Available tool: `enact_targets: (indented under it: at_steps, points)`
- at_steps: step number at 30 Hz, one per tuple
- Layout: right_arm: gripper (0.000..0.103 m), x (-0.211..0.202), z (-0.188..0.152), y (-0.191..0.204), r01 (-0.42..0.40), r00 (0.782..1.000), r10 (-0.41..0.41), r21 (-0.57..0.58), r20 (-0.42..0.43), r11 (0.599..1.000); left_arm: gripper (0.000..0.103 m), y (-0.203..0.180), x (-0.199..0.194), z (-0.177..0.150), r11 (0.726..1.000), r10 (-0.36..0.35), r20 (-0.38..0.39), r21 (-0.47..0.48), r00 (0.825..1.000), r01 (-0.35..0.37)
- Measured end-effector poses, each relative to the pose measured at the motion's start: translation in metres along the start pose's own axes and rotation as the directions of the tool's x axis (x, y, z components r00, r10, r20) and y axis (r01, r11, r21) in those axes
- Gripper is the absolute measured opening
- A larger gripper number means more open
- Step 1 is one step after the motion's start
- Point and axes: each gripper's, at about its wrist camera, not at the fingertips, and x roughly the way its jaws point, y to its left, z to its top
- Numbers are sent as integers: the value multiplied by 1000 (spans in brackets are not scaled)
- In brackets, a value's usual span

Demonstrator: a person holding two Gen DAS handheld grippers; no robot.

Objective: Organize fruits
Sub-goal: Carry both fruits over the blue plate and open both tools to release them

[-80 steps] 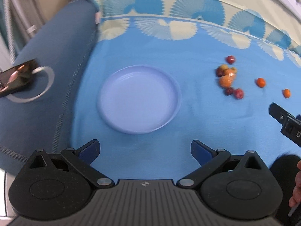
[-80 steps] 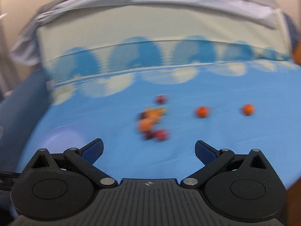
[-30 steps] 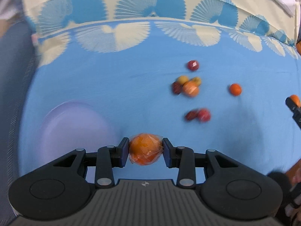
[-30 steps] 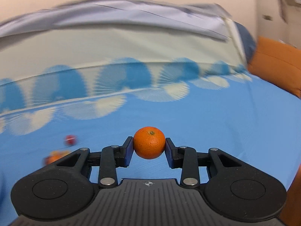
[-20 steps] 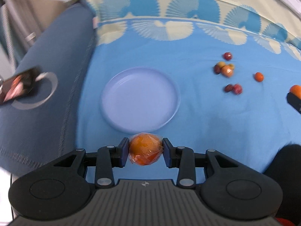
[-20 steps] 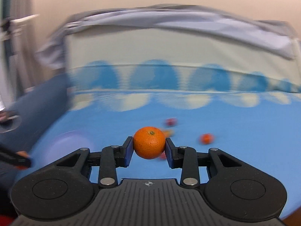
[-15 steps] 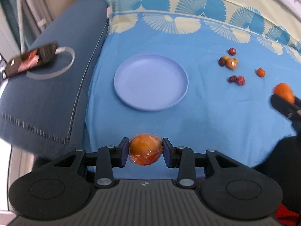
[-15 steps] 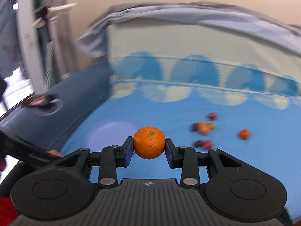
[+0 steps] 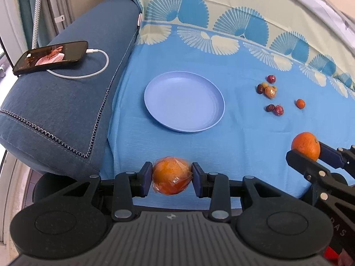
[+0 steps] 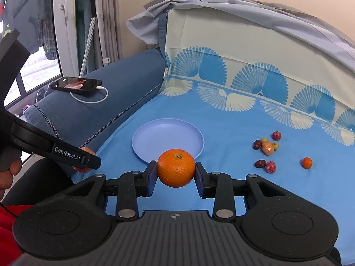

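My left gripper [image 9: 172,178] is shut on a plastic-wrapped orange [image 9: 172,175], held over the near edge of the blue cloth. My right gripper [image 10: 176,174] is shut on a bare orange [image 10: 176,168]; the left wrist view shows this orange [image 9: 306,145] at the right. An empty lilac plate [image 9: 184,100] lies on the cloth beyond both grippers; the right wrist view has the plate [image 10: 155,139] just behind the orange. Several small fruits [image 9: 269,90] lie scattered to the plate's right, with a small orange one [image 9: 300,103] apart from them.
A dark blue sofa arm [image 9: 66,102] borders the cloth on the left; a phone [image 9: 51,56] with a white cable lies on it. The cloth-covered backrest [image 10: 255,51] rises behind. A person's hand [image 10: 10,173] grips the left tool at the left edge.
Both grippers have pulled back from the fruit pile toward the near left with their oranges still gripped. The plate has come into full view ahead, and the right gripper has swung to face it.
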Motion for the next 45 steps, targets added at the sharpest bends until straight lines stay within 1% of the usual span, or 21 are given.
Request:
enact_targets:
  at_steps: [4, 13, 20, 25, 30, 33, 38, 45]
  points:
    - [37, 2, 1, 4, 3, 1000, -3, -17, -3, 1000, 41, 4, -1, -1, 1000, -8, 3, -9, 1000, 8]
    - [37, 6, -1, -4, 22, 1000, -22, 9, -19, 1000, 41, 5, 3, -1, 1000, -25, -2, -9, 1000, 25]
    - [37, 12, -3, -4, 24, 999, -24, 17, -36, 1000, 41, 8, 9, 1, 1000, -25, -13, -19, 1000, 25]
    - [37, 20, -2, -4, 24, 998, -23, 13, -56, 1000, 41, 13, 16, 10, 999, -21, -13, -37, 1000, 21]
    - [37, 33, 2, -5, 32, 997, -31, 12, -72, 999, 41, 18, 25, 27, 999, -13, 3, -43, 1000, 13]
    - [37, 44, 7, -6, 32, 996, -31, 9, -78, 999, 42, 19, 32, 41, 999, -9, 16, -44, 1000, 10]
    - [37, 74, 18, -4, 23, 996, -23, -1, -89, 1000, 41, 17, 52, 65, 1000, -8, 23, -23, 1000, 9]
    - [38, 132, 29, -11, 19, 991, -17, 10, -130, 1000, 41, 13, 100, 94, 1000, -7, -18, 9, 1000, 7]
